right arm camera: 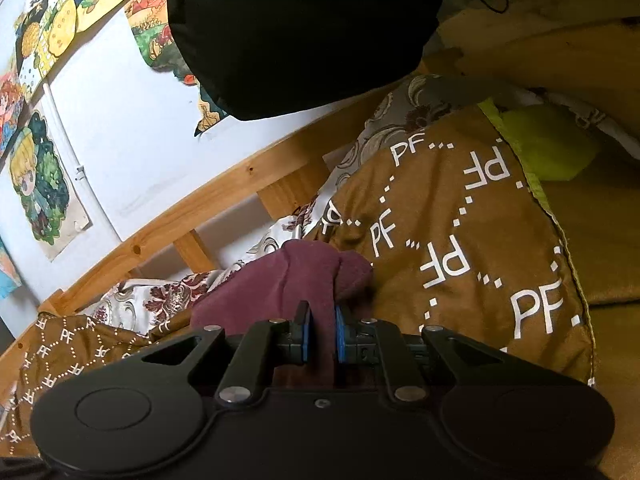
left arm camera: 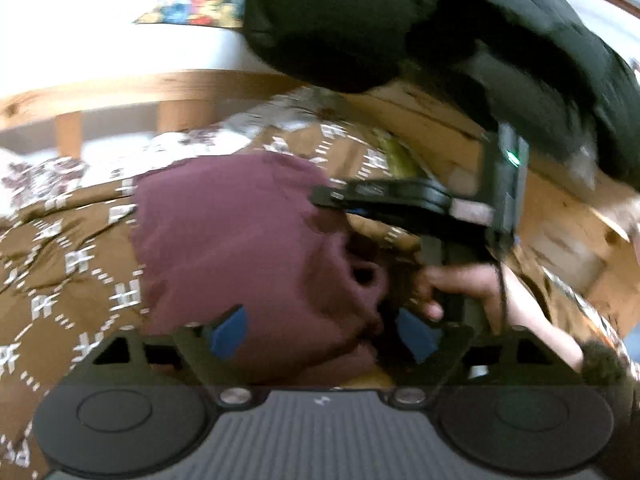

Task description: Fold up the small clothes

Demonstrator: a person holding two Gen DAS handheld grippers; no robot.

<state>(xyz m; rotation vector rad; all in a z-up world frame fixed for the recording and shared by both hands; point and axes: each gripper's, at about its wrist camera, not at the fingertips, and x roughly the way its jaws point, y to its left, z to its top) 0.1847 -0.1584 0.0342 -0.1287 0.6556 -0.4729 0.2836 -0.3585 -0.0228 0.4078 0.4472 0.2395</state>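
Note:
A small maroon garment [left arm camera: 236,236] lies on a brown bedspread printed with white "PF" letters [left arm camera: 68,256]. My left gripper [left arm camera: 324,334] is open, its blue pads spread wide over the garment's near bunched edge. My right gripper [right arm camera: 322,334] is shut on a raised fold of the maroon garment [right arm camera: 288,280], the cloth pinched between its blue pads. The right gripper and the hand holding it also show in the left wrist view [left arm camera: 460,216], just right of the garment.
A wooden bed rail [right arm camera: 208,200] runs along a white wall with colourful drawings [right arm camera: 40,184]. A dark padded shape [right arm camera: 296,32] hangs overhead in both views. A floral sheet [right arm camera: 132,300] and a lime-green cloth [right arm camera: 548,140] lie by the bedspread [right arm camera: 460,240].

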